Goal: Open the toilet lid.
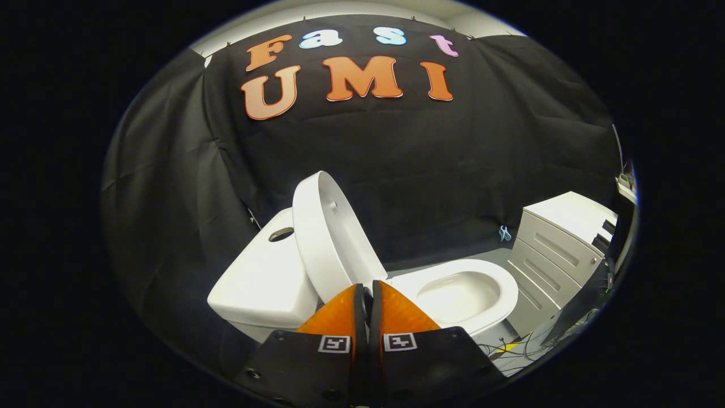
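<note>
A white toilet stands ahead of me. Its lid (328, 238) is raised upright and leans back against the white tank (263, 277), which has a flush button on top. The seat ring (481, 283) lies down around the open bowl, to the right of the lid. My gripper (367, 289) is shut, the two fingers pressed together with nothing between them. The tips sit just in front of the lid's lower edge, near the hinge; I cannot tell whether they touch it.
A white drawer cabinet (558, 249) stands right of the toilet. Cables (518, 345) lie on the grey floor in front of it. Black cloth walls close in behind and to the left.
</note>
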{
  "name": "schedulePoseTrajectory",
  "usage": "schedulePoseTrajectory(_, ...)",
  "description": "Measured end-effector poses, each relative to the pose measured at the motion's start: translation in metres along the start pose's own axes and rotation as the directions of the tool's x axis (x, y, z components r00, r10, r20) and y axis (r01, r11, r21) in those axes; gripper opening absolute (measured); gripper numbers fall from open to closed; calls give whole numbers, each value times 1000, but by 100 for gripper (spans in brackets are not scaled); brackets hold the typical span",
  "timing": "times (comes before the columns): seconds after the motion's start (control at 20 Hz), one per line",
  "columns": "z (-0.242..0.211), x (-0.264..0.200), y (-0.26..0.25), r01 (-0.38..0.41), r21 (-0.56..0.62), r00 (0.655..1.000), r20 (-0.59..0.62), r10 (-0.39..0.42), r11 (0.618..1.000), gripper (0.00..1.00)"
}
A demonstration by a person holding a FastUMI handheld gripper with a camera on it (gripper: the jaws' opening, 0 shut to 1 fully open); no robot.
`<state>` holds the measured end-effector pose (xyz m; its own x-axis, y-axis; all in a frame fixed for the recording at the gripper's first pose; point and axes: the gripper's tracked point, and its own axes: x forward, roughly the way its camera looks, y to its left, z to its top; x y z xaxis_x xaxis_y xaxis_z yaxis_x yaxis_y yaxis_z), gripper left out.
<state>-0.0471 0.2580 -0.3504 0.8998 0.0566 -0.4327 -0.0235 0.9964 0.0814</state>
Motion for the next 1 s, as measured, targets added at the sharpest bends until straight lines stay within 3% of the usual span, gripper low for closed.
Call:
schedulePoseTrajectory(0.35,-2,0,2,-2,-24,1000,-8,2,1000,8)
schedulePoseTrajectory(0.45,-2,-1,4,-41,8,999,-24,41,999,8)
schedulePoseTrajectory(0.55,4,1,0,-59,5,998,-36,59,998,22)
schedulePoseTrajectory(0.85,59,-8,-41,-49,34,997,55,47,998,99)
schedulePoseTrajectory(1.0,79,-7,-68,-37,32,996,78,34,999,99)
